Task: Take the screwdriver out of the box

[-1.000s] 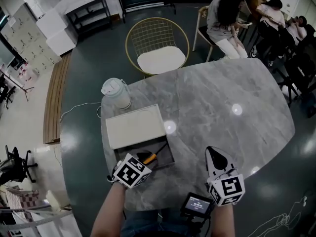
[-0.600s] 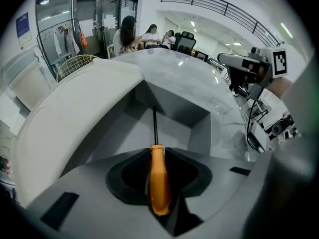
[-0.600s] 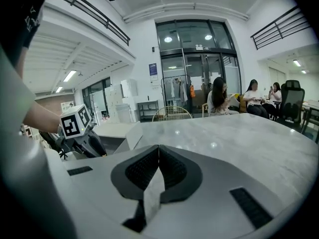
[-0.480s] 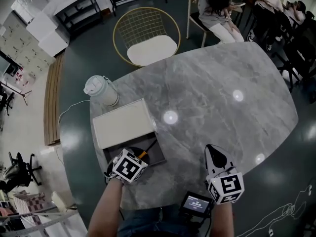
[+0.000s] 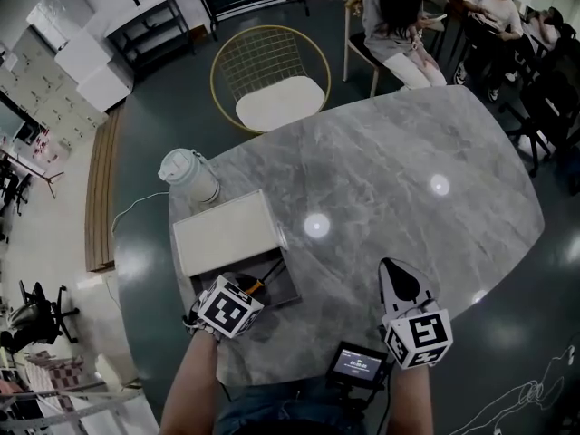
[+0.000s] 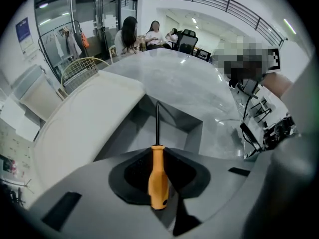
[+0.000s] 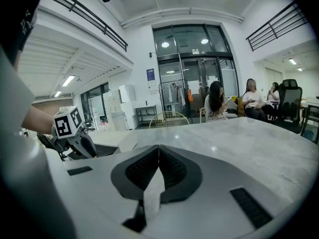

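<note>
Screwdriver (image 6: 158, 180) handle clamped by left gripper (image 6: 158, 151), jaws just closing, shaft inside box (image 6: 192, 128); right gripper (image 7: 158, 149) pinched together, empty.

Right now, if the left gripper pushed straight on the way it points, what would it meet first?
The screwdriver: its orange handle sits between the jaws of the left gripper, which have just been closing on it. Beyond that, probably the floor of the open box; depth is unclear.

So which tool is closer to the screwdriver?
Left. The left tool has just been closing its jaws round the screwdriver handle in the box. The right tool, shut, is off to the right over the table.
</note>
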A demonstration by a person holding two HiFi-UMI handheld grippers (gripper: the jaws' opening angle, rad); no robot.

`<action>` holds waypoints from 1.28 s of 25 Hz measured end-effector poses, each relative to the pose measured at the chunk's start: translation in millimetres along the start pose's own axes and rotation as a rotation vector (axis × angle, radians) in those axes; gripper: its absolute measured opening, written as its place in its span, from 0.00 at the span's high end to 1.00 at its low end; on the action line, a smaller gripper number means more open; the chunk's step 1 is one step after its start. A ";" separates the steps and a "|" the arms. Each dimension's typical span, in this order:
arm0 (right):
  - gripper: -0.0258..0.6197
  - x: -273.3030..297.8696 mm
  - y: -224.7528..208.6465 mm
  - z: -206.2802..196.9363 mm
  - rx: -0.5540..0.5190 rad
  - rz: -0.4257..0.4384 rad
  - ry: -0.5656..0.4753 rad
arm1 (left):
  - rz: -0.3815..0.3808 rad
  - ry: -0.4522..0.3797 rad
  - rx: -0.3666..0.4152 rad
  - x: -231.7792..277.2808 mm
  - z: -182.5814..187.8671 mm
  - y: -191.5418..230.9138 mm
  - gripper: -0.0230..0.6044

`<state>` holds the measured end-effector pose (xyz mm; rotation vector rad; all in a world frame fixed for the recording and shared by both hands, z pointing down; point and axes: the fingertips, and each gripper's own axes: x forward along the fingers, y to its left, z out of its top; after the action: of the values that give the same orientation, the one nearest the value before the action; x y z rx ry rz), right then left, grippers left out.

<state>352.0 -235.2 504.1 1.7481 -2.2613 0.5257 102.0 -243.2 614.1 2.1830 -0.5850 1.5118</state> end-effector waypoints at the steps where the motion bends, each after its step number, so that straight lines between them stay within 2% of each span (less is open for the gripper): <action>1: 0.92 1.0 0.0 4.6 -0.008 0.005 -0.007 | 0.005 -0.012 -0.007 -3.4 2.0 0.6 0.84; 10: 0.92 3.7 10.6 37.1 -0.070 0.042 -0.056 | 0.065 -0.170 -0.052 -36.7 27.1 7.8 0.84; 18: 0.92 -1.1 27.2 57.6 -0.127 0.055 -0.083 | 0.058 -0.388 -0.134 -69.5 50.9 9.9 0.84; 26: 0.92 -9.0 54.1 76.3 -0.174 0.068 -0.100 | 0.012 -0.696 -0.311 -121.4 70.1 17.1 0.84; 32: 0.92 -13.8 74.7 85.9 -0.204 0.060 -0.112 | 0.067 -0.999 -0.245 -179.6 81.6 21.5 0.84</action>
<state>286.3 -242.4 410.4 1.6513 -2.3544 0.2025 94.8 -288.1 420.9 2.6086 -1.0656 0.2290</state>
